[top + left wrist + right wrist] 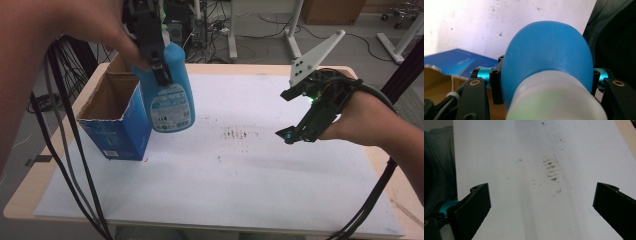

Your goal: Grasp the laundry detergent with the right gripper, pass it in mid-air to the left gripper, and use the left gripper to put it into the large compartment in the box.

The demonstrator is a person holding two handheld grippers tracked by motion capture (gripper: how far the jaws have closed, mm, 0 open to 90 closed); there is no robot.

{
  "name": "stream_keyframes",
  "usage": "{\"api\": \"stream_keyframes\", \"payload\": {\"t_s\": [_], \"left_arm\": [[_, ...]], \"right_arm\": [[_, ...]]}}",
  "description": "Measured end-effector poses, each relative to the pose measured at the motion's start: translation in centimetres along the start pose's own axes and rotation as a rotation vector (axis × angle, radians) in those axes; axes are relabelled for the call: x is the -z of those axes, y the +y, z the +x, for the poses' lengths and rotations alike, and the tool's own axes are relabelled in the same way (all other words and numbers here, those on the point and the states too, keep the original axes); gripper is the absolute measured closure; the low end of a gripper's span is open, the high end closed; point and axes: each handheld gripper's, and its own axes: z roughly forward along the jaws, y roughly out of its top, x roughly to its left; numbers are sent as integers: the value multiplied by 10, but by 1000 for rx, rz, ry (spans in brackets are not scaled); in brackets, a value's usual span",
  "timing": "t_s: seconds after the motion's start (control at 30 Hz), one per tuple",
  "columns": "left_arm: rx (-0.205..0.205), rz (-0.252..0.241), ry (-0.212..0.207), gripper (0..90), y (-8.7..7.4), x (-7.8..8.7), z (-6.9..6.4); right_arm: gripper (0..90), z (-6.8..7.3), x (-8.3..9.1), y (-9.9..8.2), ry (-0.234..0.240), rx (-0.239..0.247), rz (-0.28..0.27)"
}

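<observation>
Blue bottle held up over the box, right gripper empty

The blue bottle (170, 100) is clamped by the left gripper (157, 60) and is held in the air, just beside the open blue cardboard box (117, 132) that sits on the left of the desk (240, 200). In the left gripper view the bottle's (546, 55) body is seen squeezed between both jaws. The right gripper (295, 112) is kept well apart on the right, above the white sheet (250, 170), with its jaws spread wide and nothing between them. A patch of brownish smudges (551, 168) can be made out on the sheet below it.
</observation>
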Motion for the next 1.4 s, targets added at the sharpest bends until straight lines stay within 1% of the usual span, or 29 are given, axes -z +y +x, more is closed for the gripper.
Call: {"api": "stream_keyframes", "payload": {"t_s": [0.07, 0.1, 0.13, 0.17, 0.2, 0.27, 0.3, 0.37, 0.4, 0.43, 0.5, 0.57, 0.63, 0.7, 0.73, 0.77, 0.9, 0.93, 0.97, 1.03, 1.17, 1.2, 1.23, 1.3, 1.37, 1.4], "left_arm": [[63, -13, 6, 380, -8, 9, 5], [101, -22, 14, 380, -12, 13, 8], [157, -27, 23, 380, -16, 19, 11], [188, -31, 31, 380, -19, 21, 12], [231, -26, 48, 380, -24, 27, 15], [302, -24, 67, 380, -31, 32, 18], [350, -30, 81, 380, -36, 35, 20], [408, -38, 90, 380, -42, 39, 23], [446, -58, 98, 380, -46, 41, 25], [477, -79, 102, 380, -51, 44, 28], [530, -83, 95, 380, -60, 48, 34], [584, -98, 101, 380, -68, 51, 39], [648, -106, 109, 380, -75, 53, 42], [720, -98, 122, 380, -81, 53, 46], [737, -93, 129, 380, -83, 53, 47], [765, -85, 138, 380, -85, 52, 48], [847, -59, 171, 380, -92, 46, 55], [847, -59, 171, 380, -92, 46, 55], [864, -45, 177, 380, -95, 42, 58], [874, -34, 175, 380, -99, 37, 62], [862, -24, 149, 380, -103, 24, 69], [862, -24, 149, 380, -103, 24, 69], [836, -15, 122, 380, -105, 13, 73], [789, -12, 108, 380, -105, 4, 76], [694, -1, 103, 380, -105, -9, 77], [656, 9, 101, 380, -104, -16, 78]], "right_arm": [[6, -2, 3, -1, -6, 1, 12], [6, -2, 4, -1, -11, 4, 13], [6, -2, 5, -1, -13, 3, 12], [6, -3, 6, -1, -14, 2, 13], [6, -3, 5, -1, -14, 2, 12], [6, -3, 4, -2, -12, 4, 25], [6, -3, 4, -2, -12, 6, 28], [6, -3, 3, -2, -11, 5, 35], [6, -3, 2, -2, -11, 3, 37], [6, -3, 2, -1, -10, 0, 35], [6, -3, 1, 0, -7, 0, 35], [6, -4, -1, 1, -5, 1, 27], [6, -5, -2, 3, -2, 0, 24], [6, -5, -4, 4, -1, -1, 26], [6, -6, -4, 4, 1, 2, 27], [6, -6, -5, 4, 0, 3, 27], [6, -7, -5, 4, -1, -3, 29], [6, -7, -5, 4, -1, -3, 29], [6, -7, -5, 4, 0, -3, 25], [6, -6, -5, 3, 0, -6, 27], [6, -7, -4, 2, -5, -13, 25], [6, -7, -4, 2, -5, -13, 25], [6, -8, -5, 2, -5, -19, 24], [6, -8, -6, 2, -4, -21, 25], [6, -8, -6, 2, -6, -23, 29], [6, -8, -7, 2, -5, -24, 28]]}}
